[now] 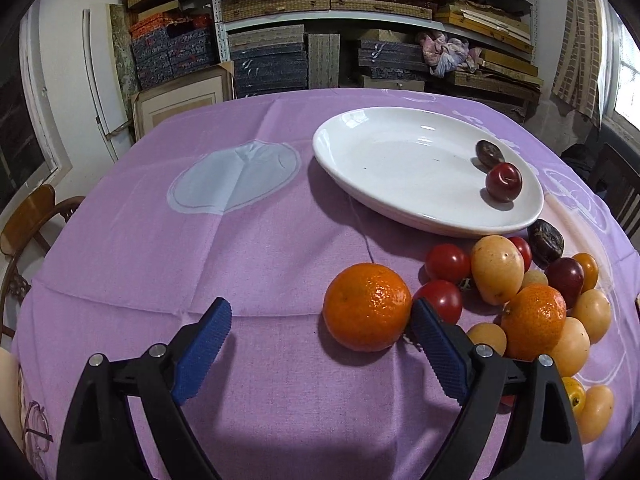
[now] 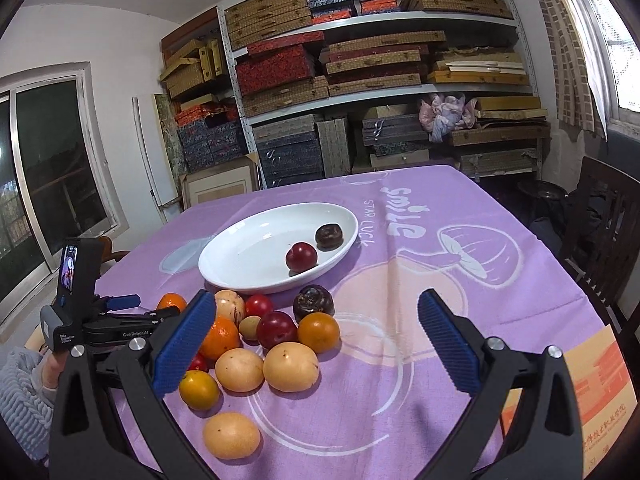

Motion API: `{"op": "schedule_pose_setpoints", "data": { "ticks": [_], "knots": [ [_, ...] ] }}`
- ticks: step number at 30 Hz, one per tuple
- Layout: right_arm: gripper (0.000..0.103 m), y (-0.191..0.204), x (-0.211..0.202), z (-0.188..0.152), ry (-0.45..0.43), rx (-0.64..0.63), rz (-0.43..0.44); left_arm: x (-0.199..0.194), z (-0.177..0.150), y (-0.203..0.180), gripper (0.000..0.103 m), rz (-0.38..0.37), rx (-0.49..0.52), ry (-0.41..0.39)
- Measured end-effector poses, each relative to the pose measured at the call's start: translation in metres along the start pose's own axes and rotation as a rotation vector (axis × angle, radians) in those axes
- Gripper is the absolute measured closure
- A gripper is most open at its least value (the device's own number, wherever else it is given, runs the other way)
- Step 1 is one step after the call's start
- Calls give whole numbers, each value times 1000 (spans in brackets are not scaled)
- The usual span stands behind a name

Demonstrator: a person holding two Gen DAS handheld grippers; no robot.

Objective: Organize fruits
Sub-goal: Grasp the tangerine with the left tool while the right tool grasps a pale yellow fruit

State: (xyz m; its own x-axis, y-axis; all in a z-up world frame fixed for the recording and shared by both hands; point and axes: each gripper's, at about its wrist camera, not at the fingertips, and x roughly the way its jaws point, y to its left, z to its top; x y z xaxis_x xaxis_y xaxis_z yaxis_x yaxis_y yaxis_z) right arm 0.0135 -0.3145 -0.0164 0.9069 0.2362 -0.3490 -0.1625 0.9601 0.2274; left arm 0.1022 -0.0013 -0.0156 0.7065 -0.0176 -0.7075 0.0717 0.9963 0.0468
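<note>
A white oval plate (image 1: 392, 160) (image 2: 248, 256) on the purple tablecloth holds a red plum (image 1: 504, 182) (image 2: 301, 257) and a dark wrinkled fruit (image 1: 490, 153) (image 2: 329, 236). In front of the plate lies a pile of several fruits: mandarins, red tomatoes, pale yellow fruits (image 2: 291, 366) and a dark one (image 2: 313, 302). My left gripper (image 1: 321, 305) is open, low over the cloth. A mandarin (image 1: 367, 306) lies between its fingers, close to the right pad (image 1: 436, 348), and neither pad presses on it. My right gripper (image 2: 318, 296) is open wide above the pile's right side and holds nothing.
Shelves stacked with boxes (image 2: 360, 72) fill the back wall. A dark chair (image 2: 608, 216) stands at the right, a wooden chair (image 1: 28, 220) at the left. A cardboard box (image 2: 600, 392) lies on the table's near right corner. A person's sleeve (image 2: 20, 396) shows at lower left.
</note>
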Motion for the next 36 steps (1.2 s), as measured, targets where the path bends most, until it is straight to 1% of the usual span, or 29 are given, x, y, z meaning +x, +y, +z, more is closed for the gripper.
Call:
{"op": "schedule_pose_setpoints", "data": {
  "ticks": [3, 5, 7, 10, 13, 15, 20, 24, 28, 30, 35, 36],
  "knots": [
    [4, 0, 0, 0, 2, 7, -1, -1, 0, 8, 10, 33, -11, -12],
    [4, 0, 1, 0, 5, 15, 1, 3, 1, 15, 10, 29, -37, 6],
    [4, -1, 2, 0, 10, 21, 1, 8, 2, 22, 10, -11, -75, 29],
    [4, -2, 2, 0, 11, 21, -3, 8, 0, 31, 10, -73, -128, 36],
    [4, -3, 2, -1, 12, 21, -4, 5, -1, 34, 11, -107, -150, 46],
    [4, -5, 2, 0, 17, 24, -2, 2, -5, 34, 13, -102, -147, 53],
    [4, -6, 6, -1, 32, 26, 3, -12, -18, 41, 13, -109, -139, 70],
    [4, -5, 8, -2, 40, 17, 6, -21, -24, 56, 13, -100, -155, 51],
    [4, -3, 9, -3, 41, 4, -2, -20, -23, 61, 13, -82, -164, 40],
    [4, -4, 10, -4, 40, 6, -4, -18, -23, 59, 21, -81, -148, 44],
    [4, -4, 12, -5, 51, 7, -3, -14, -19, 51, 21, -80, -109, 30],
    [4, -4, 12, -5, 50, 4, -2, -14, -19, 51, 24, -86, -107, 31]
  ]
}}
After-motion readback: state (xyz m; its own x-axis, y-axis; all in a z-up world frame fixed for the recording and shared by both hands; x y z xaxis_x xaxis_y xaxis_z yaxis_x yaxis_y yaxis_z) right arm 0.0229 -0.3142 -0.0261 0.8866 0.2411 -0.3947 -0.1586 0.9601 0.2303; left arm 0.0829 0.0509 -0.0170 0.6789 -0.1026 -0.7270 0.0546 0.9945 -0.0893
